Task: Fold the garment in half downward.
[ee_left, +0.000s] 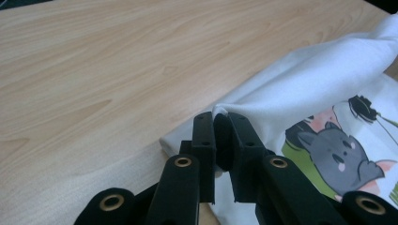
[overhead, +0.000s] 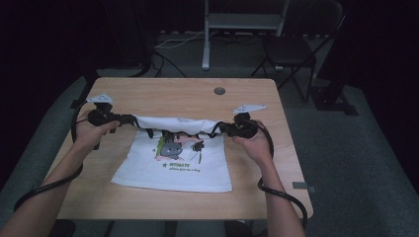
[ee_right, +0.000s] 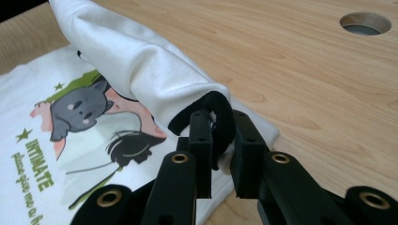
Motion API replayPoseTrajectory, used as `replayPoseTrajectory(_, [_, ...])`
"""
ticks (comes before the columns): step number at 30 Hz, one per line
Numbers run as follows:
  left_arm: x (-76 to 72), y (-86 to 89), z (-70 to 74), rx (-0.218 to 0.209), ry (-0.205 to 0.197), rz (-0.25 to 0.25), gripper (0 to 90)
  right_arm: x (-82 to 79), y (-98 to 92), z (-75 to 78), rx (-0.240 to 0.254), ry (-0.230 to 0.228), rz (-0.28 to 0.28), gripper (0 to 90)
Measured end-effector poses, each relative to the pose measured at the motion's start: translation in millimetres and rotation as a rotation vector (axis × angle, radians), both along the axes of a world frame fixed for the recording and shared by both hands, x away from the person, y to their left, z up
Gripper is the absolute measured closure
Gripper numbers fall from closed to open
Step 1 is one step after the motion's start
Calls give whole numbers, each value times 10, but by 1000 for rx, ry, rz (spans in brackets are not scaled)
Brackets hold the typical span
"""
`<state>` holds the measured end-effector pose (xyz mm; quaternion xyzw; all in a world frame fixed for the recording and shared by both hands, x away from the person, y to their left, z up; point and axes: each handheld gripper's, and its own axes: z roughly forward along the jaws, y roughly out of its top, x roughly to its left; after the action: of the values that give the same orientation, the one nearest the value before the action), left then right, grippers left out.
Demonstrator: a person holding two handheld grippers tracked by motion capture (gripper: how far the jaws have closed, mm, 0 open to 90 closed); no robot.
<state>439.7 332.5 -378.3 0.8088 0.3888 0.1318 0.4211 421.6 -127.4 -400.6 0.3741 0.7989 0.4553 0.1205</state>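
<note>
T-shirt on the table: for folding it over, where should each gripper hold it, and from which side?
Grip the T-shirt at the two far corners of its lifted top edge, each from its outer side, as the left gripper and right gripper do now. The hem lies flat on the table.

Dim lab or studio: bare wooden table (overhead: 148, 94), folding chair (overhead: 289, 49), floor cables (overhead: 173, 42).

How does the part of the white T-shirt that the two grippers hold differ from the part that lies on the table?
The far edge of the T-shirt is lifted and rolled over between the left gripper and the right gripper; the near part lies flat on the table. The lifted part shows plain white cloth; the flat part shows the cartoon print and green words. Both are one white garment.
</note>
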Motion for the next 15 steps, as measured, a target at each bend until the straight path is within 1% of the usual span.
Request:
replayPoseTrajectory(6, [-87,0,-42,6,-3,-4,823,-89,13,-17,-19,-17,22,810])
replayPoseTrajectory(9, [-114,-6,-51,15,-10,-7,823,-127,13,-25,-25,-17,26,810])
replayPoseTrajectory(12, [-170,-16,-62,37,-25,-21,823,-159,10,-36,-33,-20,30,810])
replayPoseTrajectory(15, [-211,-23,-74,48,-29,-28,823,-184,5,-43,-40,-22,34,809])
